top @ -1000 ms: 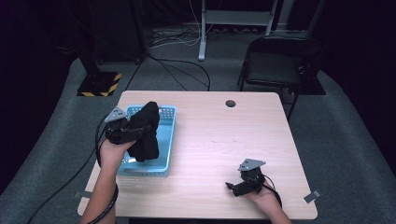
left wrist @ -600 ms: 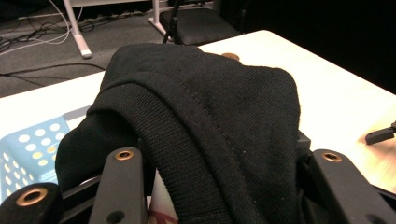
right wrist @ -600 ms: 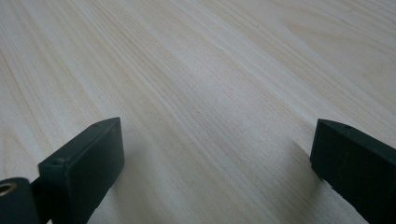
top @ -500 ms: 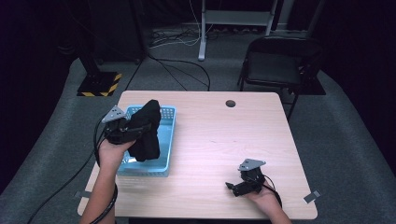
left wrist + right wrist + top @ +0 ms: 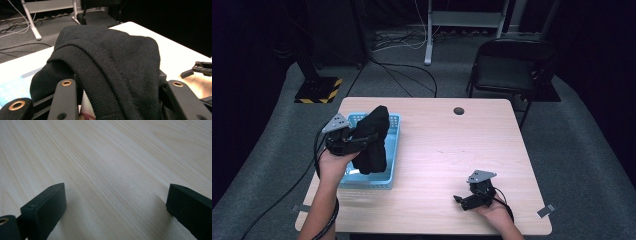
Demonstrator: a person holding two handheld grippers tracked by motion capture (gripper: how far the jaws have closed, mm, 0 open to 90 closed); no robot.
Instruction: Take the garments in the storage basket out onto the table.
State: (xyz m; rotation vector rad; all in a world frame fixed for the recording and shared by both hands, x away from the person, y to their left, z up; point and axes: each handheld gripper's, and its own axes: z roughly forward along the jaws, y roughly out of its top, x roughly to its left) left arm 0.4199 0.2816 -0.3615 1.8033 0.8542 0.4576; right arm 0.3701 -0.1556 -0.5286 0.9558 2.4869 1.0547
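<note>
While the left gripper [image 5: 357, 140] is raised over the blue basket [image 5: 393, 145], its jaws stand clamped on a black knitted garment [image 5: 373, 137], which is bunched between them and hangs down toward the basket's inside. Seen from the high view, the garment drapes over the front of the gripper, its lower end reaching into the basket; whether that end touches the basket floor cannot be told. The grey three-cornered plate [image 5: 336, 122] sits on top of the gripper, and the person's left hand [image 5: 332, 162] holds the gripper from below, with the forearm entering from the bottom edge. The basket rests on the left part of the wooden table [image 5: 452, 150], close to the table's left edge.

From the left gripper view, the garment [image 5: 110, 70] shows a ribbed hem and a stitched seam, folded thickly over and between the two black jaws; a pale blue patch of the basket [image 5: 12, 86] lies beneath at the left.

Near the table's front right corner, the right gripper [image 5: 464, 200] lies low in the person's right hand [image 5: 494, 210], well apart from the basket. Its jaws stand wide apart with nothing between them, as the right gripper view shows bare wood grain [image 5: 107, 170] between the two dark pads. A black folding chair [image 5: 507, 70] stands behind the table.
</note>
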